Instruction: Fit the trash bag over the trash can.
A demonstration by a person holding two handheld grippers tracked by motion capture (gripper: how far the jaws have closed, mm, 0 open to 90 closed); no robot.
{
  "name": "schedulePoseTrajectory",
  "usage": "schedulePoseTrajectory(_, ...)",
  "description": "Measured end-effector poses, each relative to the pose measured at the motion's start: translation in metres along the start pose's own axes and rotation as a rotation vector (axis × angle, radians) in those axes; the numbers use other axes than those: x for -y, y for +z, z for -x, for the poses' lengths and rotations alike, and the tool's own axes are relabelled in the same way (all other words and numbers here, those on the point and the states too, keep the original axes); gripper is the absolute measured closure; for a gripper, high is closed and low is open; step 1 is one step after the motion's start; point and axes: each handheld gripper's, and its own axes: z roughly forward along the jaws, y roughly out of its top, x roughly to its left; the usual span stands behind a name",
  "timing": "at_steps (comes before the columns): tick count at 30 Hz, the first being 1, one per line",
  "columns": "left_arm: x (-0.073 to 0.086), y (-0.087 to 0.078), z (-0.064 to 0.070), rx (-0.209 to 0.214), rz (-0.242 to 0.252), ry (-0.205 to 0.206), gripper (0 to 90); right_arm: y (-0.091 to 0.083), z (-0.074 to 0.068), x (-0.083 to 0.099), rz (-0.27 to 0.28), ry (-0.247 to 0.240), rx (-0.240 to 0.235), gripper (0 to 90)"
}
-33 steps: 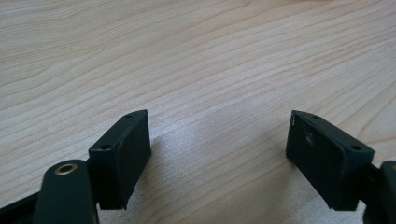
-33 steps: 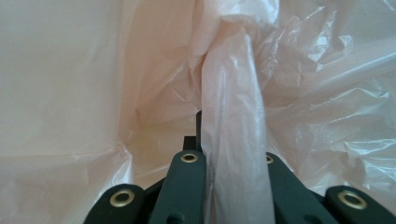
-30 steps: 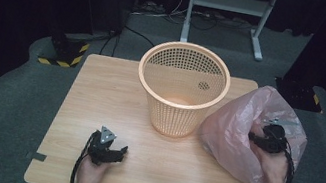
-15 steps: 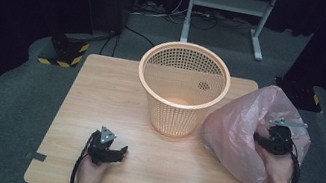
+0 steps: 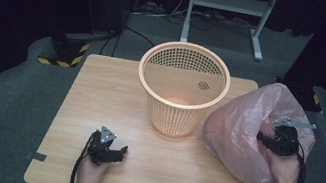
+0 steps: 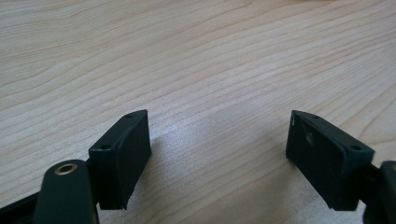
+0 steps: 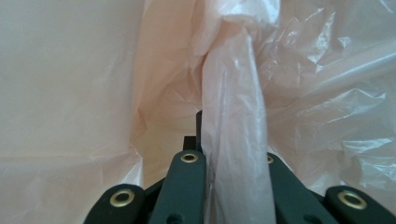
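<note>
We see the pink plastic bag (image 5: 244, 136) bulging at the right edge of the table (image 5: 100, 90), just right of the orange mesh basket (image 5: 181, 89). Our right gripper (image 5: 269, 139) sits against the bag's right side, jaws pinched tight on a gathered fold of its film (image 7: 233, 140). Since a second ago the right gripper has shifted slightly right and farther up the bag; the bag and basket keep their places. Our right hand (image 5: 285, 166) reaches in from the near right corner. Our left gripper (image 5: 115, 153) rests low at the near left, jaws spread wide over bare wood.
</note>
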Motion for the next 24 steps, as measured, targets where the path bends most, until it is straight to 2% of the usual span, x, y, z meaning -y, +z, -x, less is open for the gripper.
schedulePoseTrajectory(8, 0.0, 0.0, 0.0, 0.0, 0.0, -0.001, 22.1, -0.009, -0.001, -0.004, 0.02, -0.001, -0.008, 88.1)
schedulePoseTrajectory(16, 0.0, 0.0, 0.0, -0.001, 0.0, -0.002, 22.1, -0.028, -0.003, -0.012, 0.061, -0.007, -0.015, 88.2)
schedulePoseTrajectory(24, 0.0, 0.0, 0.0, -0.002, 0.0, -0.003, 22.1, -0.035, -0.005, -0.019, 0.077, -0.019, -0.032, 88.2)
